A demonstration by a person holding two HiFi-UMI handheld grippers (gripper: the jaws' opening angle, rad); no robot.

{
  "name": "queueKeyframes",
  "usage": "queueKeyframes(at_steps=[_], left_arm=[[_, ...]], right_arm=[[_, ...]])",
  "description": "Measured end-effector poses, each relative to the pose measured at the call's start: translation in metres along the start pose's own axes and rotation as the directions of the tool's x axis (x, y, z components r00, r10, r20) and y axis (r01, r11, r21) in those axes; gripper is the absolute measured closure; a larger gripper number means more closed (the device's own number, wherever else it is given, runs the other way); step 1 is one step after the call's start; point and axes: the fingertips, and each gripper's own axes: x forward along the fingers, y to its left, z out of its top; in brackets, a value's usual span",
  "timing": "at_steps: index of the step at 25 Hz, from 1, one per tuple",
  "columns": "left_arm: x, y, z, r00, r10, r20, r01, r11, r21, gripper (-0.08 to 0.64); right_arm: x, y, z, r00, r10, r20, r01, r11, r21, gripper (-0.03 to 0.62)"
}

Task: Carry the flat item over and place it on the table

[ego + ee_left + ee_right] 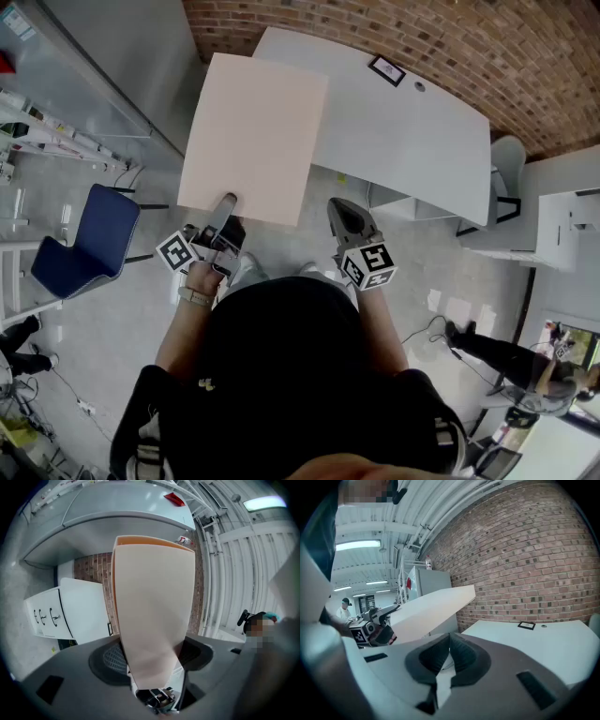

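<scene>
My left gripper (226,204) has its fingers clamped on the near edge of the board (253,136). The board hangs in the air ahead of me, tilted up, and its far end seems to reach the near corner of the worktop (412,141). My right gripper (341,210) sits just beside that edge, fingers pressed together on nothing. I judge the board thin, light and stiff, since it stays flat from one edge. Its face looks smooth and could slip, and a second hold further right on the near edge would stop it swinging.

head: overhead, steeply down | gripper views: close, along own jaws | all share board (253,141) | head+right: table (403,131)
</scene>
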Motion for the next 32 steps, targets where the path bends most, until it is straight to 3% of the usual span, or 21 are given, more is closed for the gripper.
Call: queueKeyframes(at_steps=[11, 18, 25, 32], left_arm=[[-0.041, -0.005, 0.051, 0.999, -0.042, -0.016, 0.042, 0.999, -0.026, 0.273], [-0.071, 0.009, 0.076, 0.999, -0.024, -0.043, 0.023, 1.0, -0.008, 0.273], [-0.075, 0.022, 0.088, 1.0, -0.018, -0.015, 0.018, 1.0, -0.012, 0.273], [-0.043, 0.036, 0.101, 1.0, 0.002, 0.009, -0.002, 1.0, -0.009, 0.273]], right_arm=[[0.044, 0.059, 0.011, 1.0, 0.0, 0.007, 0.0, 1.0, -0.019, 0.581], [0.073, 0.082, 0.012, 1.0, -0.018, -0.009, 0.017, 1.0, -0.013, 0.581], [0.097, 0.081, 0.005, 0.999, 0.02, -0.041, -0.02, 1.0, 0.013, 0.581], [0.134, 0.05, 0.014, 0.997, 0.065, -0.043, -0.064, 0.998, 0.022, 0.581]])
